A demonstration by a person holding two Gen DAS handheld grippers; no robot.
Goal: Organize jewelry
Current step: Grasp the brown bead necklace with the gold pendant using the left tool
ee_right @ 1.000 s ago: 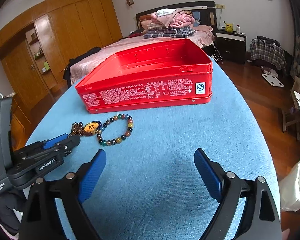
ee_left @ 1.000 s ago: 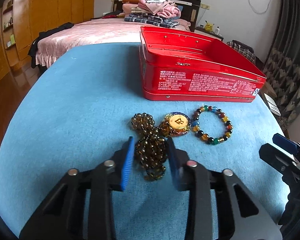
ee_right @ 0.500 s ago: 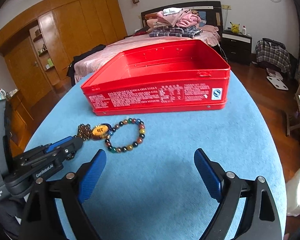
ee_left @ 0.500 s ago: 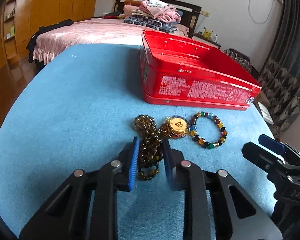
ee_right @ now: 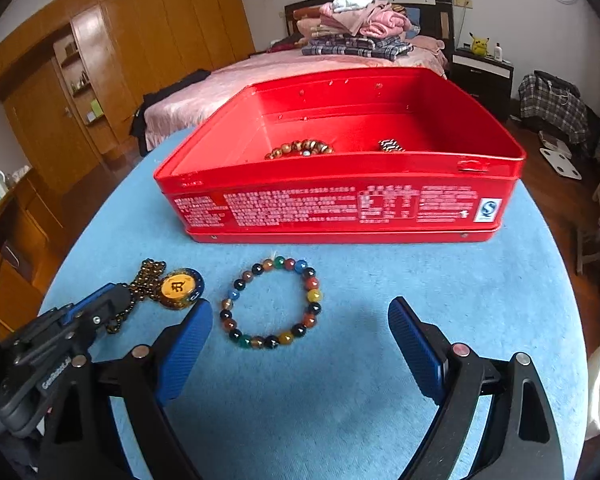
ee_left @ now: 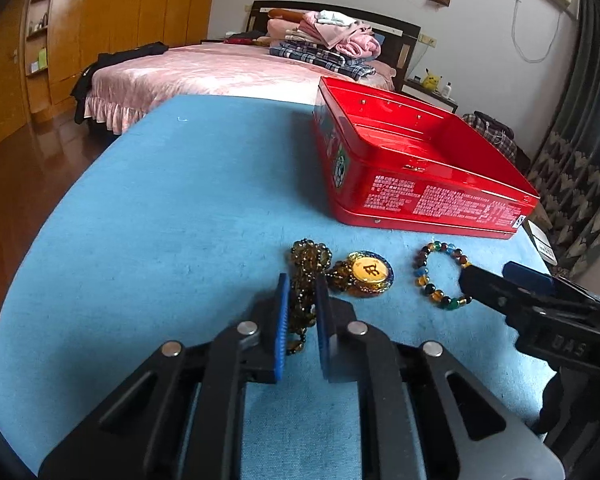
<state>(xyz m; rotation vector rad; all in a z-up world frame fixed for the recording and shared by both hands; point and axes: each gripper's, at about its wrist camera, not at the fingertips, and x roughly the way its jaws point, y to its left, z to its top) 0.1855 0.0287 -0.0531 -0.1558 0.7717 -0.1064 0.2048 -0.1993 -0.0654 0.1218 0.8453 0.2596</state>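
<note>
My left gripper [ee_left: 301,312] pinches the dark amber bead necklace with gold disc pendant [ee_left: 370,272], still lying on the blue cloth surface [ee_left: 180,216]. My right gripper [ee_right: 300,336] is spread around the multicoloured bead bracelet [ee_right: 272,304]. Beyond, the open red tin box [ee_right: 340,204] already holds a brown bead bracelet [ee_right: 300,148] and a striped piece [ee_right: 391,145]. Two pieces left, I judge.

A home bedroom. Behind the blue-covered table [ee_right: 380,280] stands a bed [ee_right: 228,80] with a pink spread and folded clothes [ee_right: 360,36]. Wooden wardrobes [ee_right: 120,52] stand left of the bed, a nightstand [ee_right: 482,72] to its right.
</note>
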